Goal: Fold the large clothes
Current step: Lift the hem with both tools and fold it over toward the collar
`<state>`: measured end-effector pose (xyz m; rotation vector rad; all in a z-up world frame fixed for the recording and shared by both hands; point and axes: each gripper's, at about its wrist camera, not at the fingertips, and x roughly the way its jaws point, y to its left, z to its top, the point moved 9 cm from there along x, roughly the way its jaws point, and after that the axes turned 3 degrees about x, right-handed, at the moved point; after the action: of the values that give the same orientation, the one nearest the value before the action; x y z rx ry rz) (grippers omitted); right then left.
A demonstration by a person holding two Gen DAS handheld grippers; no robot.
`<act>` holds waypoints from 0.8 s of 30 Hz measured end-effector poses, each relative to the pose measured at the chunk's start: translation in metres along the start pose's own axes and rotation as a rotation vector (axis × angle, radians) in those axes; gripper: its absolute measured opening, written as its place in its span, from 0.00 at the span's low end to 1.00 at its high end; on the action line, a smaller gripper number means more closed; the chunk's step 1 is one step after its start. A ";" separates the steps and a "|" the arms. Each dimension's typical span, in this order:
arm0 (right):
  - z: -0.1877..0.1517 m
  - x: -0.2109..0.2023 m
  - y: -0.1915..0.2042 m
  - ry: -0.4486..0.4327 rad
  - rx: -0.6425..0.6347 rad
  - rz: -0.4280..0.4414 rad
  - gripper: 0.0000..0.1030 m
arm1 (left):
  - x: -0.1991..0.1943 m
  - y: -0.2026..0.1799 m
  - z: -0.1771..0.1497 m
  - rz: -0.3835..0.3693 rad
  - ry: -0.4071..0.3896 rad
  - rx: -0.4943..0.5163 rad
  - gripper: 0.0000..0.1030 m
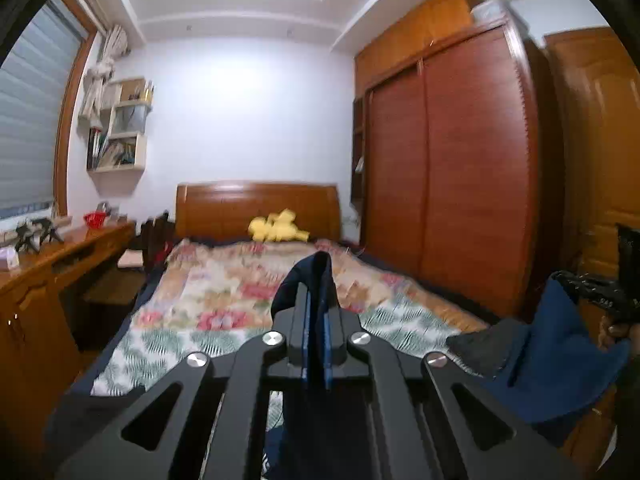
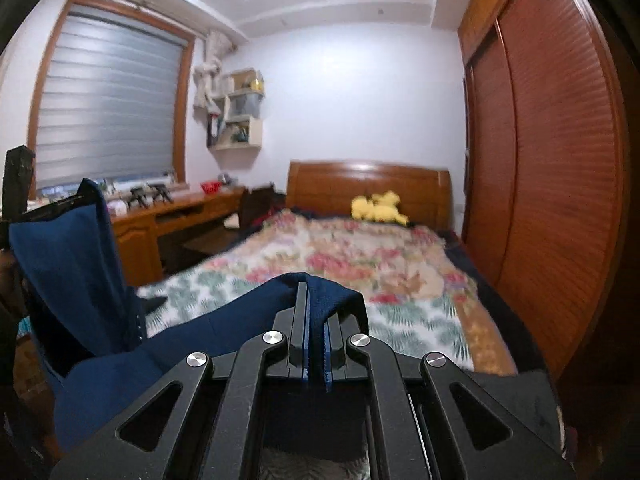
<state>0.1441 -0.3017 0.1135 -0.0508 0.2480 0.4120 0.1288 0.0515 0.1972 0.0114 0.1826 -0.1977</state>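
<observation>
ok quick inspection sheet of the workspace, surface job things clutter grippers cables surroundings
surface: bed under a floral quilt, mostly bare.
job's things: navy garment lifted off the bed, strung between both grippers.
clutter: yellow plush toy by the headboard.
grippers: left gripper shut on a fold of the garment; right gripper shut on another part of it.
cables: nothing seen.
surroundings: wooden wardrobe on the right of the bed, desk and window blind on the left, wall shelves above.
</observation>
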 end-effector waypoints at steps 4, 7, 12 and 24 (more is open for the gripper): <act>-0.042 0.054 -0.016 0.101 0.017 -0.019 0.02 | 0.070 0.017 -0.056 0.016 0.131 -0.038 0.02; -0.077 0.102 -0.028 0.180 0.029 -0.039 0.02 | 0.116 0.022 -0.093 0.039 0.204 -0.050 0.02; -0.143 0.162 -0.040 0.309 0.042 -0.048 0.03 | 0.174 0.021 -0.162 0.054 0.335 -0.049 0.02; -0.232 0.195 -0.040 0.433 0.027 -0.088 0.05 | 0.197 0.028 -0.234 0.082 0.420 -0.036 0.03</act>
<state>0.2803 -0.2855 -0.1596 -0.1245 0.6758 0.3062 0.2826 0.0475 -0.0693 0.0250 0.6038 -0.1081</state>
